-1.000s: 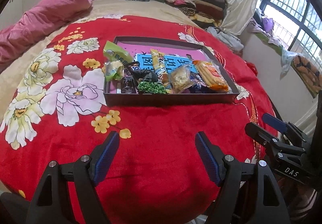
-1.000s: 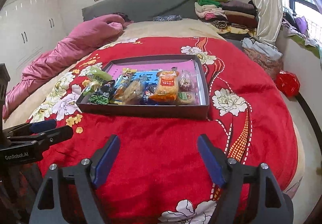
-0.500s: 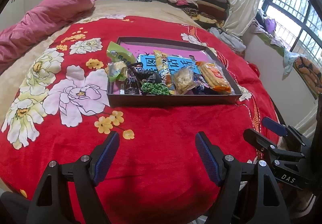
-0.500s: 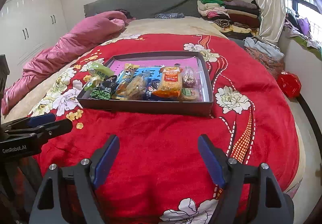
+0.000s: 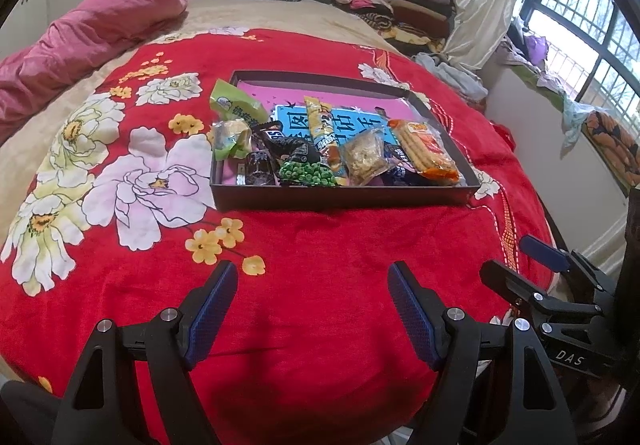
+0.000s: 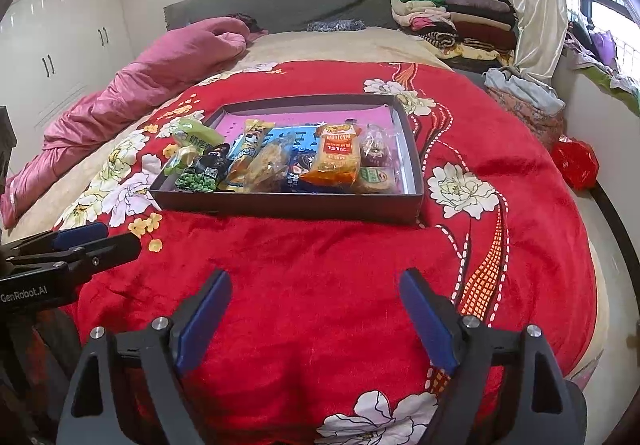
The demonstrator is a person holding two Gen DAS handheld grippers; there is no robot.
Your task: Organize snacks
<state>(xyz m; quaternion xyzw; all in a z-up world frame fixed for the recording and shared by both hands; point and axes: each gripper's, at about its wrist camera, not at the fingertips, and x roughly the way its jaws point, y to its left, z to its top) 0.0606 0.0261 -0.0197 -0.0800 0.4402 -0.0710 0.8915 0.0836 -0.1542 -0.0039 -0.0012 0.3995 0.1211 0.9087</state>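
A dark shallow box (image 5: 340,201) (image 6: 288,207) with a pink floor sits on a red flowered blanket (image 5: 320,245). Several snack packs lie in a row along its near side: a green pea pack (image 5: 307,173) (image 6: 196,181), an orange cracker pack (image 5: 424,149) (image 6: 334,157), a clear pack of pale snacks (image 5: 366,157), a light green pack (image 5: 236,105) leaning over the left wall. My left gripper (image 5: 312,309) is open and empty, short of the box. My right gripper (image 6: 316,315) is open and empty too, short of the box.
A pink quilt (image 6: 160,73) lies along the bed's left side. Folded clothes (image 6: 448,17) are stacked at the back right by a curtain. A red bag (image 6: 576,163) sits beyond the bed's right edge. White wardrobes (image 6: 60,25) stand at left.
Both grippers have risen slightly and tilted down, so the box sits lower and a little nearer in both views. Both stay open. The snacks have not moved.
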